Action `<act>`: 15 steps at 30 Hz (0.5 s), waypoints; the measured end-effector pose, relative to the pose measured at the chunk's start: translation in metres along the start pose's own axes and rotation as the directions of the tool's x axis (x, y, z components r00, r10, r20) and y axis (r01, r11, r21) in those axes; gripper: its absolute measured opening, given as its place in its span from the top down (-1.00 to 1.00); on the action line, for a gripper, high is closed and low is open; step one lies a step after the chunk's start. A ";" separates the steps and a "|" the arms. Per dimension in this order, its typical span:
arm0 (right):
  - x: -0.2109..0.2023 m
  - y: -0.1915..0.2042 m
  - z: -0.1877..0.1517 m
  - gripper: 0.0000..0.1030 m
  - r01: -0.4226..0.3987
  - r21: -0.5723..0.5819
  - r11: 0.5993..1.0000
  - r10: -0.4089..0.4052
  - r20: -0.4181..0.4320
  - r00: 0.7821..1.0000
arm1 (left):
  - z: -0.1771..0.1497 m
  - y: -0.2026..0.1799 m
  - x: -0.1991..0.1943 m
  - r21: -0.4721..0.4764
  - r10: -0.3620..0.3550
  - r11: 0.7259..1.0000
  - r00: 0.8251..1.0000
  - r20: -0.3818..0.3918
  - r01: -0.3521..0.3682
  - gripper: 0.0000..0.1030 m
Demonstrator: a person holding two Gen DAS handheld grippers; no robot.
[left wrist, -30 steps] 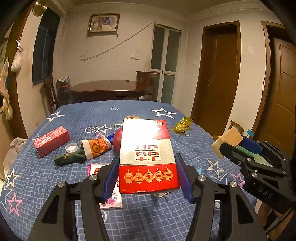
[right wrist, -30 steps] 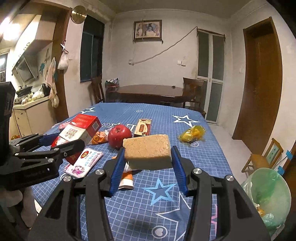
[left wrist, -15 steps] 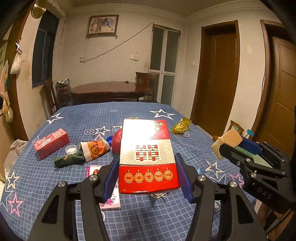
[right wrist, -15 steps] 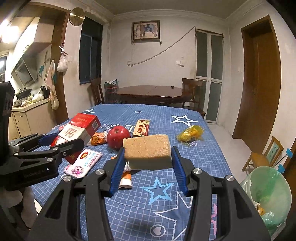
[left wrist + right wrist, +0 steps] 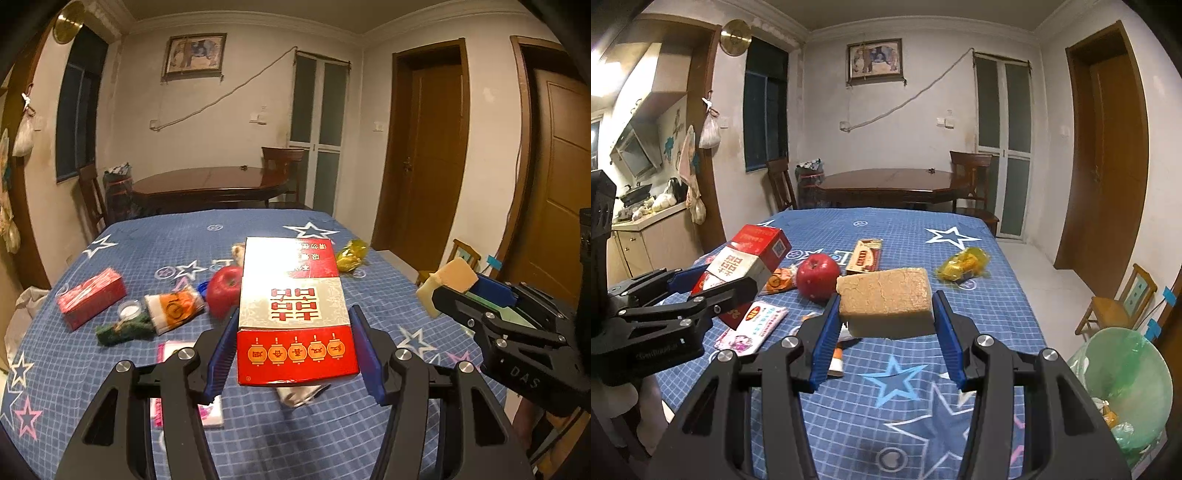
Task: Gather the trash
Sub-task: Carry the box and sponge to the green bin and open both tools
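- The left claw (image 5: 293,345) is pressed on a red and white box (image 5: 293,310), which is held above the surface (image 5: 177,236), clear of the things lying there.
- The right claw (image 5: 884,332) is pinching a tan sponge (image 5: 886,297), also lifted above the surface.
- The step in hand is judged to be the carrying: two pieces of trash are picked up and not yet thrown away.
- A bin with a green bag (image 5: 1123,373) is seen at about 4 o'clock in the right wrist view, on the floor just beside the surface edge.
- For the next move, the sponge must be brought over the bin mouth and the claw spread; then the box is to follow.
- An apple (image 5: 817,275), a yellow wrapper (image 5: 964,264) at 1 o'clock and a pink packet (image 5: 751,325) are left on the surface.
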State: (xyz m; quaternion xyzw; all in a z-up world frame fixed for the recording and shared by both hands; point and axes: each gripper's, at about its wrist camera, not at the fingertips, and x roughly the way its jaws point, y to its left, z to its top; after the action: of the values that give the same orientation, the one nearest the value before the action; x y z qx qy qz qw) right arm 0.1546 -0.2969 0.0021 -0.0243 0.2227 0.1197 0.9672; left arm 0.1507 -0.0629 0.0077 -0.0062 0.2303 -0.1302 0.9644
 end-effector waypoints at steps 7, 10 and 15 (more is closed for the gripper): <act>-0.012 -0.038 0.011 0.08 0.072 0.039 0.997 -0.072 0.006 0.997 | 0.016 -0.035 0.022 0.041 -0.075 0.996 0.997 -0.005 0.075 -0.15; -0.020 -0.057 0.016 0.08 0.112 0.048 0.993 -0.113 0.017 0.993 | 0.025 -0.055 0.032 0.062 -0.105 0.992 0.994 -0.005 0.105 -0.15; -0.032 -0.094 0.019 0.08 0.182 0.071 0.981 -0.184 0.020 0.983 | 0.037 -0.092 0.051 0.099 -0.165 0.981 0.986 -0.016 0.165 -0.16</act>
State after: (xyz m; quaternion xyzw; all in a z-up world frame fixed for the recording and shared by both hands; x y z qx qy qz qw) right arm 0.1573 -0.3937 0.0325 -0.0098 0.2105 0.0228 0.9773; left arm 0.1885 -0.1663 0.0244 0.0236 0.2258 -0.2212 0.9484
